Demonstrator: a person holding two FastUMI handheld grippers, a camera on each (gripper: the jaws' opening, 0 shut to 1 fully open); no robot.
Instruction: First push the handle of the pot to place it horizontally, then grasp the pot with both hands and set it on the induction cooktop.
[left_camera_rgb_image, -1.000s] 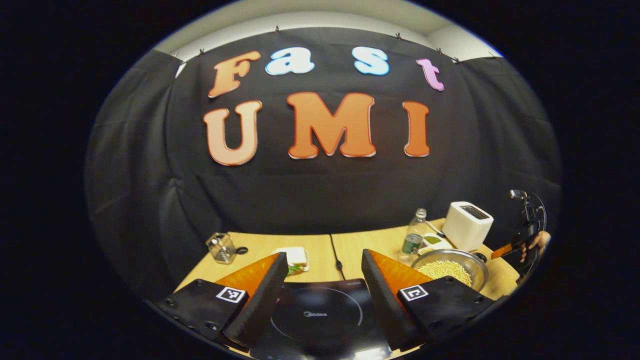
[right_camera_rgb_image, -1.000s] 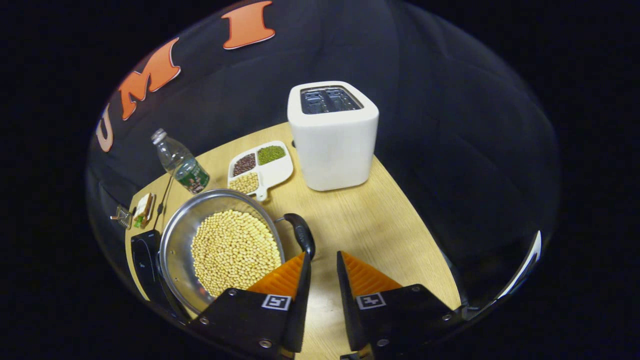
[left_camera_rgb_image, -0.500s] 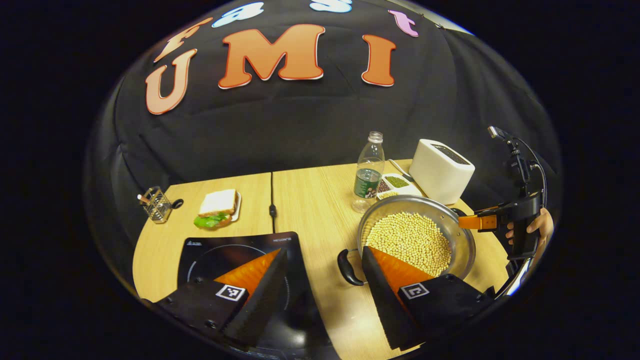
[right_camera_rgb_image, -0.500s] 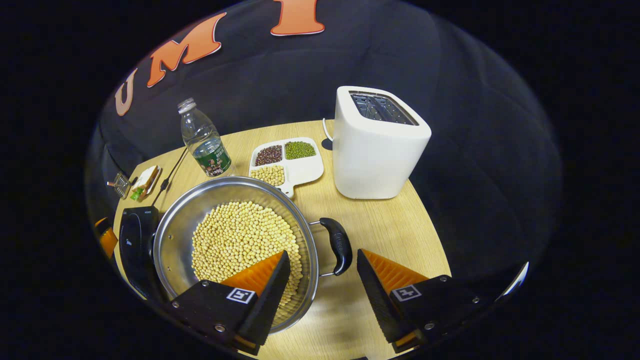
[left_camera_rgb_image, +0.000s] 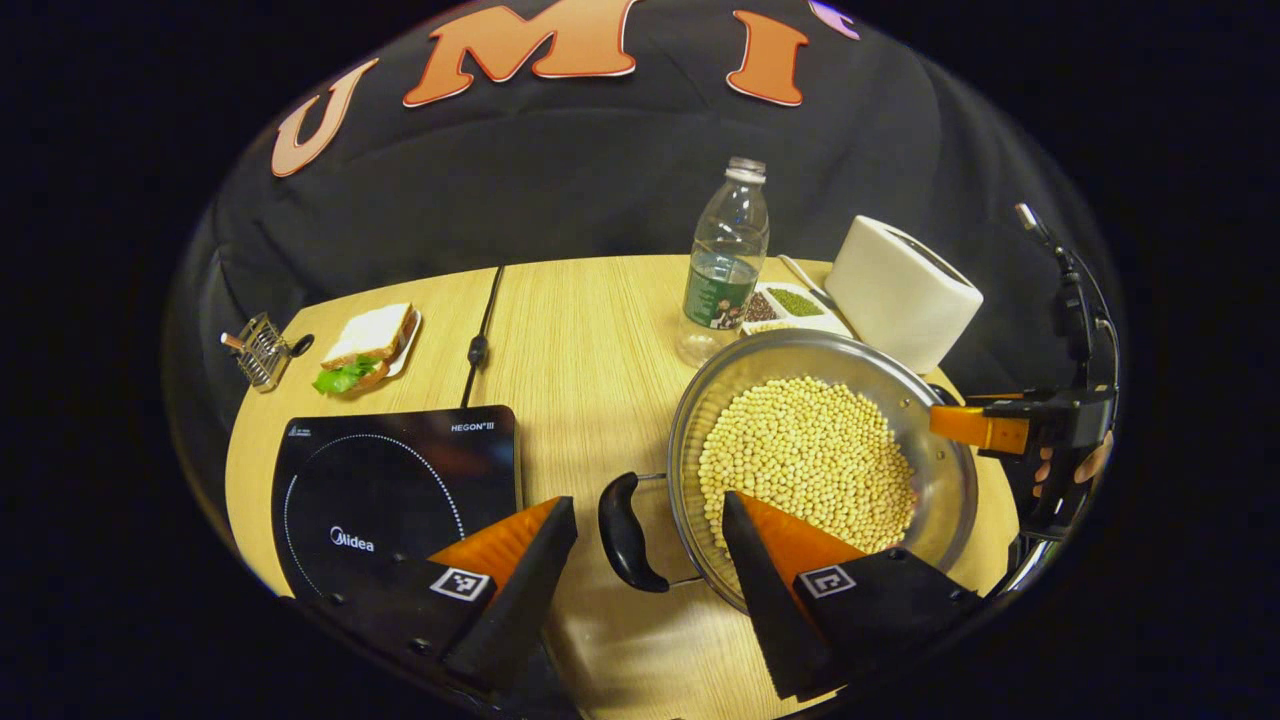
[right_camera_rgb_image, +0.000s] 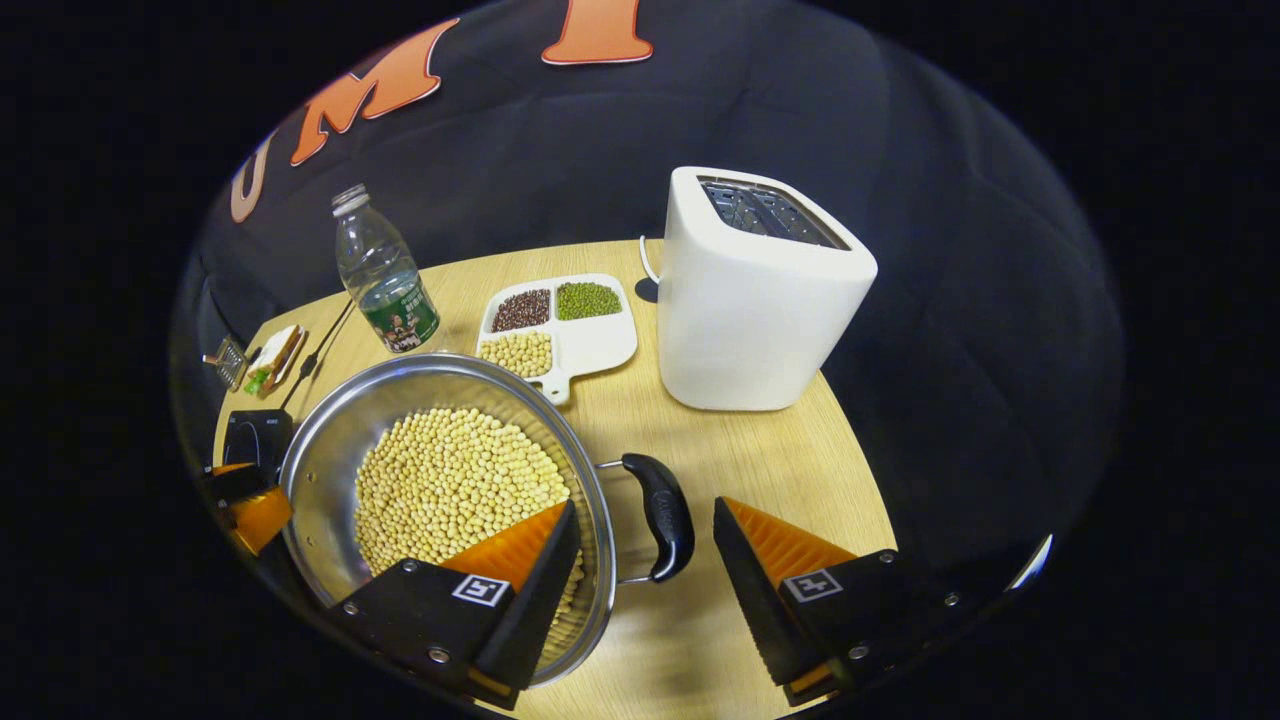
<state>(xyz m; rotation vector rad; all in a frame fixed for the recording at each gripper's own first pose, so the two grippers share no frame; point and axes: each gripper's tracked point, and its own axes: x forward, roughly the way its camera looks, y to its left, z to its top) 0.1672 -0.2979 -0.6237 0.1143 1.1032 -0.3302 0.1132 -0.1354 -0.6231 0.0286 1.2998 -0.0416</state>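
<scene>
A steel pot (left_camera_rgb_image: 790, 352) full of pale beans stands on the wooden table, right of the black induction cooktop (left_camera_rgb_image: 390, 480). My left gripper (left_camera_rgb_image: 648, 505) is open, its fingers on either side of the pot's black left handle (left_camera_rgb_image: 625, 520) without touching it. In the right gripper view the pot (right_camera_rgb_image: 400, 398) lies at lower left, and my right gripper (right_camera_rgb_image: 648, 508) is open astride the black right handle (right_camera_rgb_image: 660, 515). One finger of each gripper hangs over the beans. The right gripper (left_camera_rgb_image: 985, 425) and its hand (left_camera_rgb_image: 1075, 465) sit at the pot's far side.
A white toaster (right_camera_rgb_image: 750, 300), a divided dish of beans (right_camera_rgb_image: 560, 325) and a plastic bottle (right_camera_rgb_image: 385, 280) stand close behind the pot. A sandwich plate (left_camera_rgb_image: 365, 340), a small wire holder (left_camera_rgb_image: 262, 348) and the cooktop's cable (left_camera_rgb_image: 480, 330) lie at the back left.
My left gripper has swung down and right from over the cooktop to the pot's left handle. My right gripper has opened wide and now straddles the right handle.
</scene>
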